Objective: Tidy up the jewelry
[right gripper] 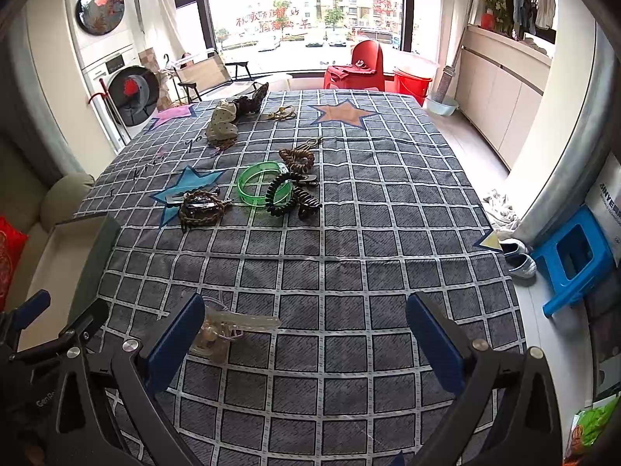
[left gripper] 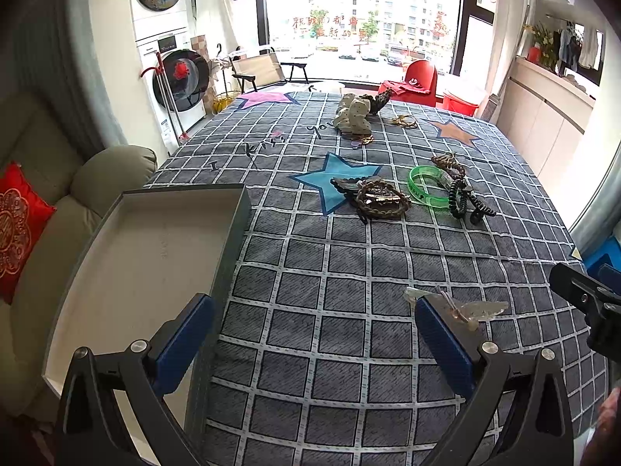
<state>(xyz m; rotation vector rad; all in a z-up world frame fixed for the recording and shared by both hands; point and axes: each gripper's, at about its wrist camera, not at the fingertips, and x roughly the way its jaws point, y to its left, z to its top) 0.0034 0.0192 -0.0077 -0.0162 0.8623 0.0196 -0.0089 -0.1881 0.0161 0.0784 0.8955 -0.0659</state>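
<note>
1. Left gripper [left gripper: 316, 334]: jaws spread wide, nothing between them, hovering over the checked tablecloth [left gripper: 349, 264] at the near edge.
2. Right gripper [right gripper: 306, 334]: jaws spread wide too, nothing pinched. Also visible at the right edge of the left wrist view.
3. Clear hair clip [left gripper: 465, 308]: lying flat on the cloth, just beside the left gripper's right finger, partly hidden behind it. In the right wrist view [right gripper: 229, 330], just beside the right gripper's left finger; contact cannot be told.
4. Open grey box [left gripper: 147, 256]: shallow, pale inside, at the left edge of the table, partly under the left gripper's left finger. Nothing visible inside.
5. Mid-table cluster, well apart from both grippers:
   - green bangle [right gripper: 258, 188], lying flat
   - black coil hair tie [right gripper: 277, 194], overlapping the bangle's right side
   - black claw clip [right gripper: 306, 200], touching the coil
   - brown coil tie [right gripper: 297, 157], just behind the bangle
   - brown braided band [right gripper: 202, 207] with a dark clip on top, lying on the blue star print [right gripper: 182, 190]
6. Far end of table: polka-dot scrunchie [right gripper: 223, 122] with a dark patterned piece just behind it; gold chain [right gripper: 281, 113] near to its right.
</note>
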